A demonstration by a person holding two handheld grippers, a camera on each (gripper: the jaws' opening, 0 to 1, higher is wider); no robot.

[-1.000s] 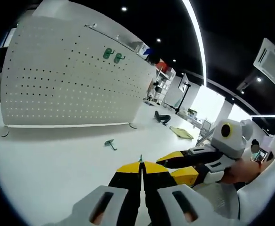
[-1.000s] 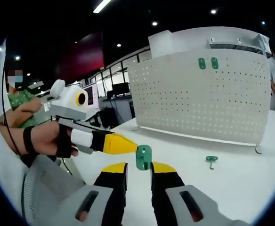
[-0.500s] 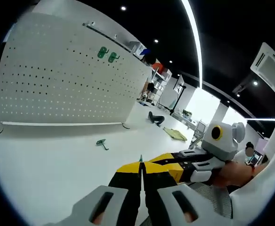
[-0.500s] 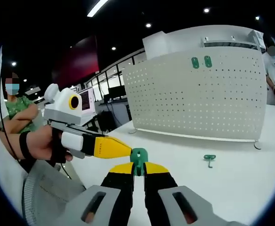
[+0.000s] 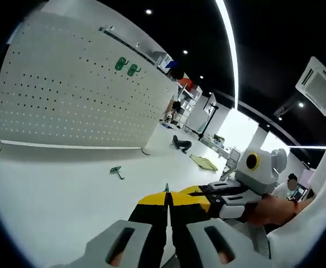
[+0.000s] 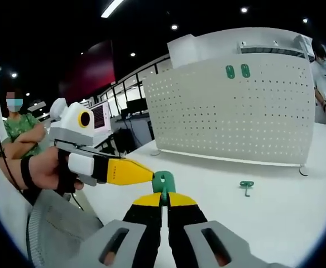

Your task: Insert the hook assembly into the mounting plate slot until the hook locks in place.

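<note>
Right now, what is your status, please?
Right gripper shut on green hook. Left gripper shut. Spare hook on table. Pegboard ahead, path open.

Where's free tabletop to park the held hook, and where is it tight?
Free: the white table between the pegboard base and the loose green hook, and the stretch from that hook to the right gripper. Tight: around the held green hook, where the left gripper tip sits close.

Wide open white table (image 6: 297, 223) ahead toward the pegboard (image 6: 230, 117) at 12 o'clock. Just one loose green hook (image 6: 245, 185) lying at 2 o'clock, and the left gripper (image 6: 149, 176) crowding in from 9.
</note>
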